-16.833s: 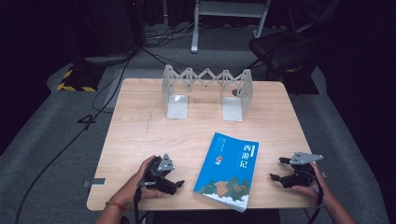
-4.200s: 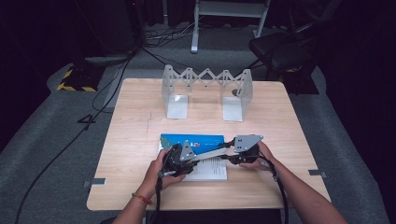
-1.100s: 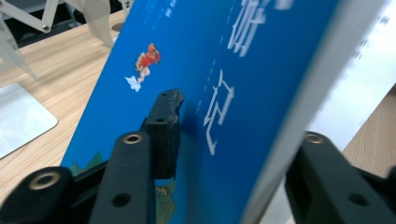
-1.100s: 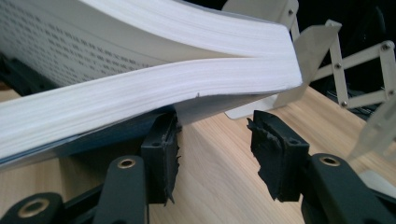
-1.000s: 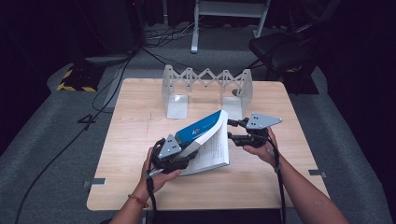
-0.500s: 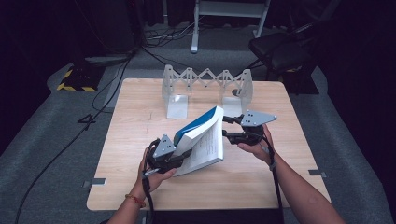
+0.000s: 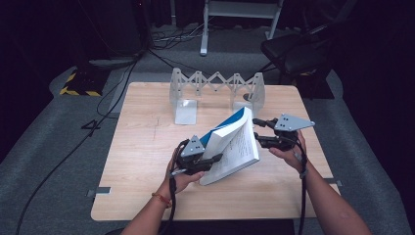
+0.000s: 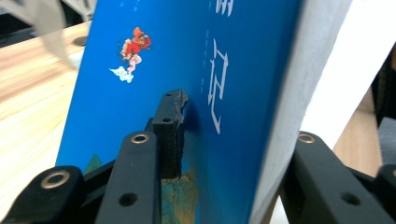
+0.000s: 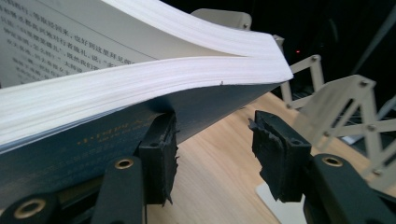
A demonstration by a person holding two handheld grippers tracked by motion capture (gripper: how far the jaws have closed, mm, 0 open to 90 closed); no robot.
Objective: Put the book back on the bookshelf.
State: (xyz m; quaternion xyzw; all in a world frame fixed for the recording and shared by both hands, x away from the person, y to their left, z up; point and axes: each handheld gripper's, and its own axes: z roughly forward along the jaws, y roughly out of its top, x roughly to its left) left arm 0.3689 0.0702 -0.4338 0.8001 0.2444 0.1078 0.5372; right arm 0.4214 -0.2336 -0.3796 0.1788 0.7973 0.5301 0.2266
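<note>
- The left gripper [image 7: 208, 160] pinches the book's [image 7: 234, 146] lower corner, one jaw on the blue cover, its jaws having just been closing; the right gripper [image 7: 258, 132] is spread, one pad under the back cover.
- One table [image 7: 147, 147], light wood.
- One folding rack [image 7: 215, 88] at the far edge.
- One book, lifted over mid-table, tilted, long axis rising toward the rack, pages facing right.

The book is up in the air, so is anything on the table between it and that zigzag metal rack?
Nothing visible. The book is tilted up, clamped by the left gripper. Between it and the rack is only bare table. The right gripper is at the book's right edge, beside that path.
</note>
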